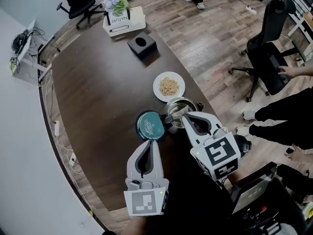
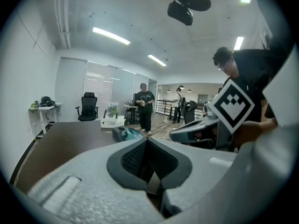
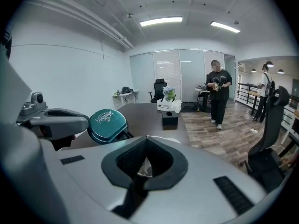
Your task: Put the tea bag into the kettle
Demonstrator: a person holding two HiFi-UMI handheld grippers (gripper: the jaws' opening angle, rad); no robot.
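A steel kettle (image 1: pixel 185 103) stands near the table's right edge, its teal lid (image 1: pixel 149 125) swung open to the left. My right gripper (image 1: pixel 182 115) hovers over the kettle's mouth, shut on a small pale piece that looks like the tea bag (image 3: pixel 145 167), seen between its jaws. My left gripper (image 1: pixel 152 142) is shut with its tip against the lid's near edge; whether it pinches the lid is unclear. In the right gripper view the lid (image 3: pixel 107 125) stands upright beside the left gripper. The kettle body is hidden in both gripper views.
A white plate (image 1: pixel 159 93) of tan shreds sits just beyond the kettle. Farther back are a black box (image 1: pixel 142 45) and a white planter tray (image 1: pixel 123 19). An office chair (image 1: pixel 271 48) and a seated person's legs (image 1: pixel 283 114) are at the right.
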